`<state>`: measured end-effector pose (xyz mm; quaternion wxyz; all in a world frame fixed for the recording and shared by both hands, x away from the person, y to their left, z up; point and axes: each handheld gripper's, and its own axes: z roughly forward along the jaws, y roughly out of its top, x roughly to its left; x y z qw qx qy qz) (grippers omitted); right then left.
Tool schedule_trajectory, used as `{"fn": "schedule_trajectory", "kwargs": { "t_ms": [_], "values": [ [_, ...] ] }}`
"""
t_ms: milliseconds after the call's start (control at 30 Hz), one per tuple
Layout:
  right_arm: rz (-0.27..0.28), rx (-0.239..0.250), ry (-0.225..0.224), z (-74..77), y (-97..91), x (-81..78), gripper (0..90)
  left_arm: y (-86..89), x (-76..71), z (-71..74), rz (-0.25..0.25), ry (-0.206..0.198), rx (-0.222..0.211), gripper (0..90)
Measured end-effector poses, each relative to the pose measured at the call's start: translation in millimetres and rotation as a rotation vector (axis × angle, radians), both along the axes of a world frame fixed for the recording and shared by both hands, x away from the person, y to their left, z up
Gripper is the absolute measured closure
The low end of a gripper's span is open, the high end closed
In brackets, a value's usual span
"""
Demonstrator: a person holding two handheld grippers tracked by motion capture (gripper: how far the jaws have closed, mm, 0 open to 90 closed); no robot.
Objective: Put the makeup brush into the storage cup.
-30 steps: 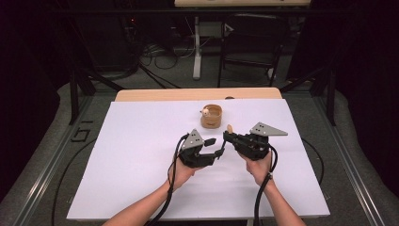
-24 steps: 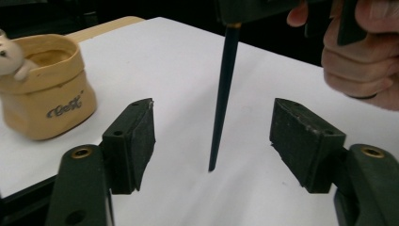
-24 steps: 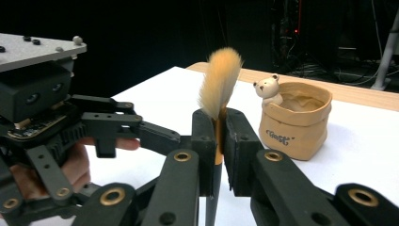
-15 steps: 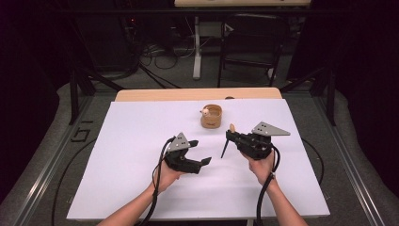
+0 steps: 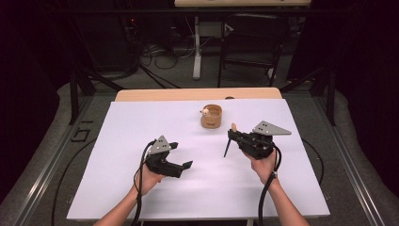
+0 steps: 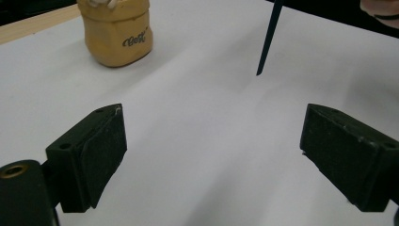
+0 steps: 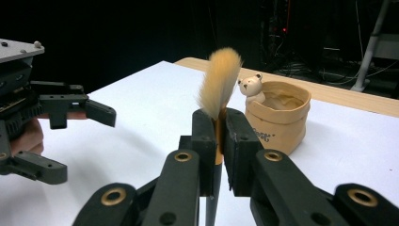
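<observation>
The white surface (image 5: 141,141) carried 1 small tan pot (image 5: 211,116) with a bear figure (image 7: 250,86) on its rim, set near the far edge. The left claw (image 5: 181,165) hovered low over bare white, well apart from the pot; its jaws had just been opening and stood wide apart with nothing between them. The right claw (image 7: 217,136) was clamped on a brush (image 7: 217,84), gripping it just below the orange bristles, which pointed up while the dark handle (image 6: 268,37) slanted down toward the surface without clearly touching it.

The step in hand looked like a handover just finished: the brush sat with the right claw alone, near the pot and to its right. The next move would probably call for turning the brush handle-down over the pot's mouth, clear of the bear, before loosening the grip.
</observation>
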<state>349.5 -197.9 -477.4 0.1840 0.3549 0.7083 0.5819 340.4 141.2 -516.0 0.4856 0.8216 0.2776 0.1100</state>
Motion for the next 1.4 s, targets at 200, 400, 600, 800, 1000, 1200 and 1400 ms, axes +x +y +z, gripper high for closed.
{"fn": "schedule_trajectory", "kwargs": {
  "t_ms": [200, 400, 600, 800, 1000, 1200, 1400],
  "values": [
    [-0.01, -0.024, -0.003, 1.5, -2.2, 0.7, 84.1, 19.5, -3.4, -4.5, 0.03, 0.01, 0.015, 2.7],
    [-0.029, -0.031, -0.012, 3.4, -4.5, 0.9, 84.1, 31.9, -5.3, -7.1, 0.061, 0.012, -0.004, 1.0],
    [-0.043, -0.046, -0.022, 8.6, -7.9, 2.9, 84.1, 43.0, -8.3, -9.7, 0.073, 0.028, -0.008, 0.1],
    [-0.039, -0.055, -0.031, 17.1, -9.2, 7.2, 84.1, 56.9, -12.1, -11.0, 0.106, 0.023, -0.019, 0.1],
    [-0.036, -0.043, -0.023, 25.0, -8.4, 13.2, 84.2, 63.2, -7.9, -13.9, 0.132, 0.018, -0.017, 0.1],
    [-0.04, -0.051, -0.021, 30.2, -8.5, 21.1, 84.3, 66.3, -5.3, -14.7, 0.145, 0.017, -0.026, 0.2],
    [-0.058, -0.06, -0.035, 38.1, -10.9, 31.3, 84.4, 66.5, -4.6, -15.6, 0.144, 0.024, -0.03, 0.2]
  ]
}}
